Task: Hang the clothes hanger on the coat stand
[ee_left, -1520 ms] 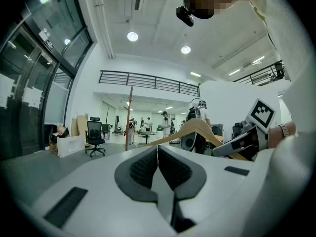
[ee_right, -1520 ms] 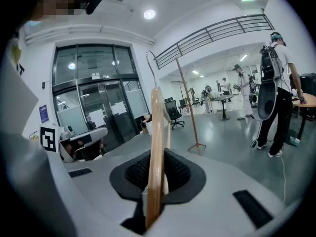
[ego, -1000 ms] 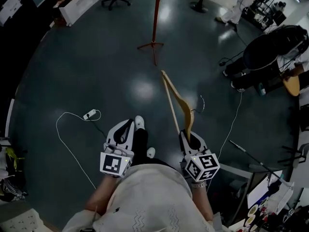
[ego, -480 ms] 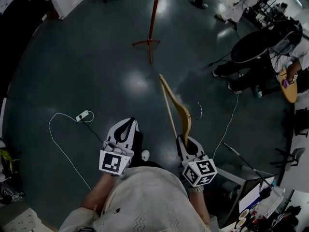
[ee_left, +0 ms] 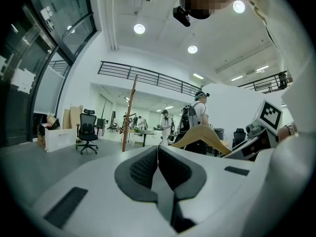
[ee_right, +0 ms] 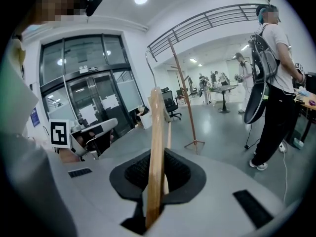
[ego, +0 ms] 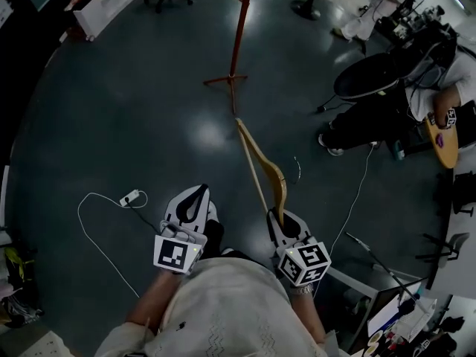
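Walking the wooden hanger (ego: 264,166) over to the red coat stand (ego: 238,36), by the look of it. Clamped edge-on in the right gripper (ego: 281,218), squeezed by the pads at 1 end, the rest sticking up and forward with the wire hook (ee_right: 148,68) near the top. Left gripper (ego: 195,199) empty, both pads pressed together, level with the other one. Stand well ahead across the dark floor, so nowhere near hanging yet.

Tips for doing this bit right:
- Keep the pinch firm. Long lever, held by 1 tip, likely to swing or twist.
- Aim for a peg up top, not the pole. Top of the stand cut off in the head view, so better to check the right gripper view for pegs.
- Turn the wrist to face the hook opening at the peg before getting close.
- Come in slightly above, then lower onto it.
- Mind the white extension lead (ego: 130,197) on the floor off to the left, plus the stand's splayed legs. Easy to kick.
- Bring the free gripper up only in case of wobble.
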Available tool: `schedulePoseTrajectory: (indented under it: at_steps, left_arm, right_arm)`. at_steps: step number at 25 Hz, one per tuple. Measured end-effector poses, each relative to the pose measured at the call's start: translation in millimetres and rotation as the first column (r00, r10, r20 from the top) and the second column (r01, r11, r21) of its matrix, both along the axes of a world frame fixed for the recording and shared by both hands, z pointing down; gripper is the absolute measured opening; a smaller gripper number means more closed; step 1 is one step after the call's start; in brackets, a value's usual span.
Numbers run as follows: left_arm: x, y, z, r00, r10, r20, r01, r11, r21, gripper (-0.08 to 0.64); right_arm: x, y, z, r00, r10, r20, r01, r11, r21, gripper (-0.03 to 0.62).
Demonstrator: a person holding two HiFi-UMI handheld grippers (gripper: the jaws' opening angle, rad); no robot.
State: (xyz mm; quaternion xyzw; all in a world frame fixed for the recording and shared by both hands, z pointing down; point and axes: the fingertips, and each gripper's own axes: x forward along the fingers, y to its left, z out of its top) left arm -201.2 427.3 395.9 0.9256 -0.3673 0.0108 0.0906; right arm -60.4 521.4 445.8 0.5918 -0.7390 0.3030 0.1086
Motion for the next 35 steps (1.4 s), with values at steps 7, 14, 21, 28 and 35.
schedulePoseTrajectory:
  at_steps: [7, 14, 21, 28, 35]
  left_arm:
    - [-14, -64, -19, 0.998, -0.004, -0.062, 0.007, 0.999, 0.037, 0.014]
    - [-17, -91, -25, 0.997, -0.02, -0.074, 0.023, 0.999, 0.042, 0.014]
    - [-13, -113, -12, 0.998, -0.042, -0.05, 0.044, 0.999, 0.033, 0.014]
    - [26, -134, -17, 0.994, -0.095, -0.045, 0.098, 0.994, 0.05, 0.014]
    - [42, -169, -15, 0.986, -0.168, -0.011, 0.169, 0.985, 0.038, 0.014]
  right_arm:
    - [-25, -69, -14, 0.999, -0.043, -0.02, 0.044, 0.999, 0.026, 0.057]
    - [-32, -102, -14, 0.997, -0.071, -0.004, 0.071, 0.997, 0.02, 0.057]
    - [-26, -130, -6, 0.995, -0.103, 0.004, 0.103, 0.994, 0.029, 0.057]
    - [21, -165, 0, 0.988, -0.154, 0.01, 0.153, 0.988, 0.03, 0.057]
    - [44, -228, -2, 0.973, -0.23, 0.002, 0.23, 0.972, 0.047, 0.057]
